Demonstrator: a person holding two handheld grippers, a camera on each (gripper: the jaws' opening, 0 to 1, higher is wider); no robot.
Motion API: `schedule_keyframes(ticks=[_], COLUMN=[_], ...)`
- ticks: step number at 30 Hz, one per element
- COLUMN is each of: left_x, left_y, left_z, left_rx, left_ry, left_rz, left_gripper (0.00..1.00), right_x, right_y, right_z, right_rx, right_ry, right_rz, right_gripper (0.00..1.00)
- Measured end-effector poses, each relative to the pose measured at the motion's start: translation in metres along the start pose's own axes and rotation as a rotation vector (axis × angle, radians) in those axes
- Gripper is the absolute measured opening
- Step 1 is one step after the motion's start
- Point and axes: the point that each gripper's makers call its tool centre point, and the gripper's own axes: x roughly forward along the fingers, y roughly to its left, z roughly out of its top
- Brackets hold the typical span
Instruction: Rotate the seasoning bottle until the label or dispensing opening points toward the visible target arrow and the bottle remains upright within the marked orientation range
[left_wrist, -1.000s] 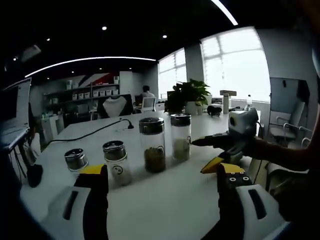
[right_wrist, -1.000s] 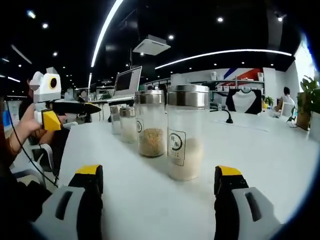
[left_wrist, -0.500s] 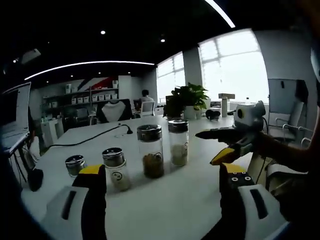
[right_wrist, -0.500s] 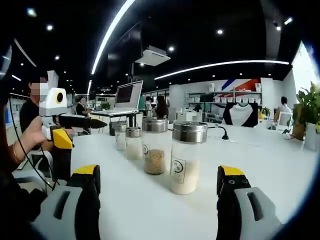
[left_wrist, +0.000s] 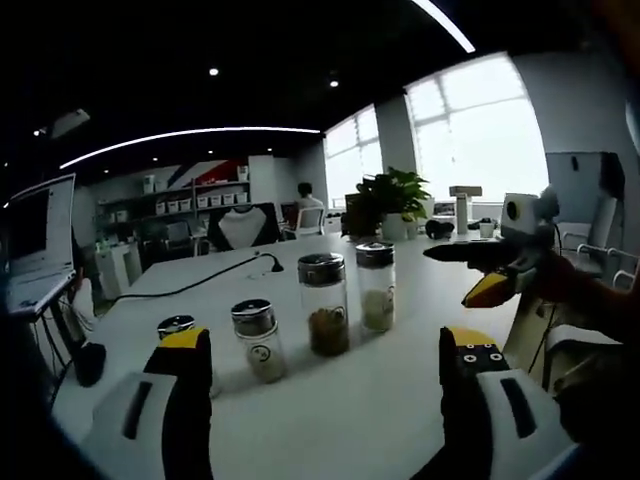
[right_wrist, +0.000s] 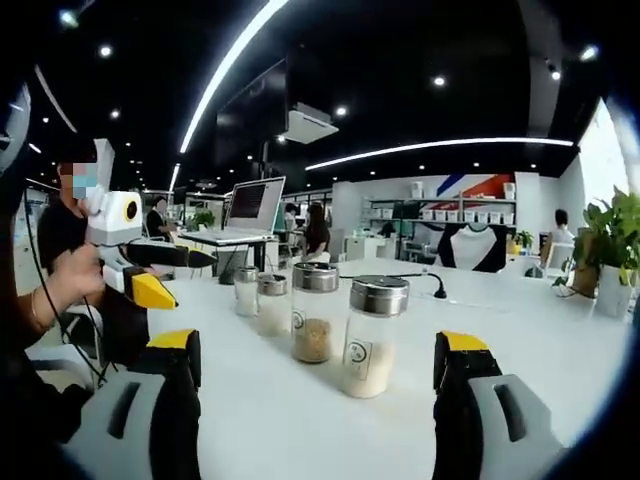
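Observation:
Four glass seasoning bottles with metal lids stand upright in a row on the white table. In the left gripper view they are a short bottle half behind my jaw, a short bottle, a tall bottle of brown seasoning and a tall bottle of pale seasoning. My left gripper is open, well short of them. The right gripper hangs open to their right. In the right gripper view the pale bottle is nearest and the brown bottle behind it. My right gripper is open; the left gripper is open beside the row.
A black cable runs over the far side of the table. A potted plant stands at the table's window end, and a laptop sits on a desk behind. A person's hand holds the left gripper. People sit in the background.
Both cameras have drawn back from the row, so the bottles look smaller. Each gripper now sits farther out to the side in the other's view. The bottles stand as before.

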Motion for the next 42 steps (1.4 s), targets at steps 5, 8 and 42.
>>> schedule_keyframes(ticks=[5,8,42], left_x=[-0.005,-0.008,-0.054], left_y=[0.005,0.007,0.024], left_z=[-0.002,-0.002,-0.025], left_rx=[-0.003,-0.002,-0.034], left_ry=[0.000,-0.002,0.028], left_rz=[0.017,0.026,0.108], left_gripper=[1.00,1.00,1.00], right_x=[-0.008,-0.010,-0.037], right_y=[0.003,0.005,0.027], right_z=[0.005,0.006,-0.003], right_rx=[-0.008,-0.003,0.000], right_ry=[-0.013,-0.017,0.005], right_rz=[-0.011,-0.015,-0.051], right_gripper=[0.99,0.99,0.99])
